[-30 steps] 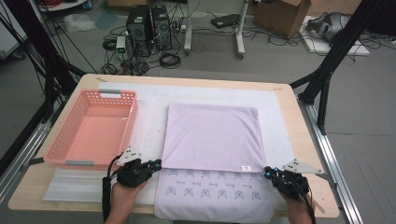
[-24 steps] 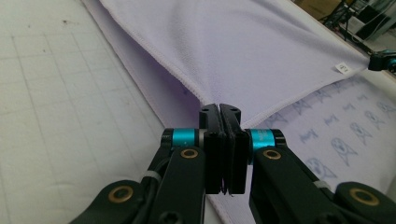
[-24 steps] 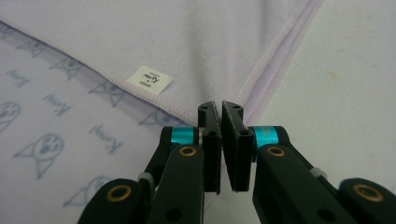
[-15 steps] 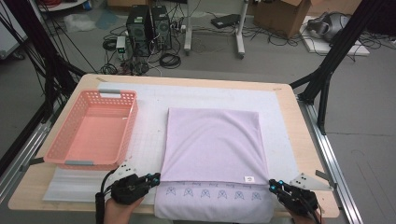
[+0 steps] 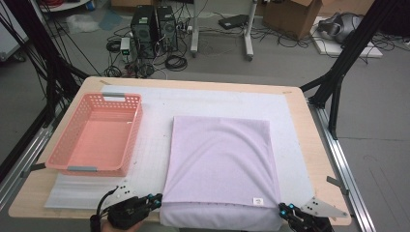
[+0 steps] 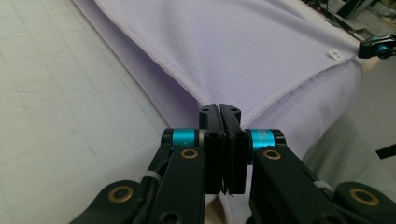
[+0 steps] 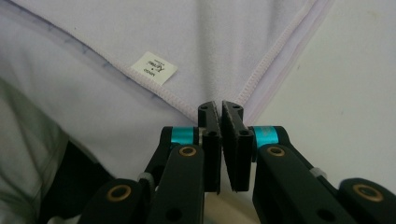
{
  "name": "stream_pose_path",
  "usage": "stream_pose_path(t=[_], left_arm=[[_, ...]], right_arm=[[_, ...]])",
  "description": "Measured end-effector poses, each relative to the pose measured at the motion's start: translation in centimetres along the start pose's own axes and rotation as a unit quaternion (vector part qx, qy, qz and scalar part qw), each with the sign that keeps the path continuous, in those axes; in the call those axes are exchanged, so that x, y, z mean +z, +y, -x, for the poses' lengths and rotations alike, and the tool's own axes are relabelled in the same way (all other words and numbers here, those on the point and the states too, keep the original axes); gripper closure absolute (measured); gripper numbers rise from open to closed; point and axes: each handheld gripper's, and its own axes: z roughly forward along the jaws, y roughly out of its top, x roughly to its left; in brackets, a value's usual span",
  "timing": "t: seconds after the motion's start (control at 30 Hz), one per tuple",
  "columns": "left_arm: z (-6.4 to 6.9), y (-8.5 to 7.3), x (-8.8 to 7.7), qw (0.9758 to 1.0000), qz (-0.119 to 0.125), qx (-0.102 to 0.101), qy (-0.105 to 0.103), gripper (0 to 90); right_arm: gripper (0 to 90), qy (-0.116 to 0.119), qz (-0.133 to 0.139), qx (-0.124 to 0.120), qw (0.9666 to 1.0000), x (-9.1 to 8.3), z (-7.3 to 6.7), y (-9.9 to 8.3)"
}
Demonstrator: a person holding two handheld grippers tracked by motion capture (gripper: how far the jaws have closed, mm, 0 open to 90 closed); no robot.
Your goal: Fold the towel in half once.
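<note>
Lying flat on the bench (image 5: 316,154) is a light purple cloth (image 5: 220,164), folded over, with its near edge hanging off the front of the bench. The left claw (image 5: 155,199) is at the near left corner of the cloth. Its jaws are pressed together, pinching the stitched corner. The right claw (image 5: 285,210) is at the near right corner, and it pinches that corner the same way. A small white tag (image 5: 258,201) sits on the cloth near the right claw.

The bench top is light wood with round corners. A white foam mat (image 5: 154,140) covers most of it, and the cloth lies on the mat. A pink basket (image 5: 121,135) with small holes in its sides stands on the left part of the mat, apart from the cloth.

Behind the bench the floor (image 5: 290,63) is grey. Two black computer boxes (image 5: 154,29) stand there with many black cables (image 5: 176,60) around them. A brown cardboard box (image 5: 290,14) sits farther right. Black metal poles (image 5: 343,63) lean up at both sides of the bench.
</note>
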Motion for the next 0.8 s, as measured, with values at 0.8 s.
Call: stream_pose_path(t=[0.8], left_arm=[[-3.8,5.5,7.9,0.999,-0.027,0.005,0.034,60.0]], right_arm=[[67.4,-0.048,0.012,0.032,0.9983,6.1,3.7,5.0]])
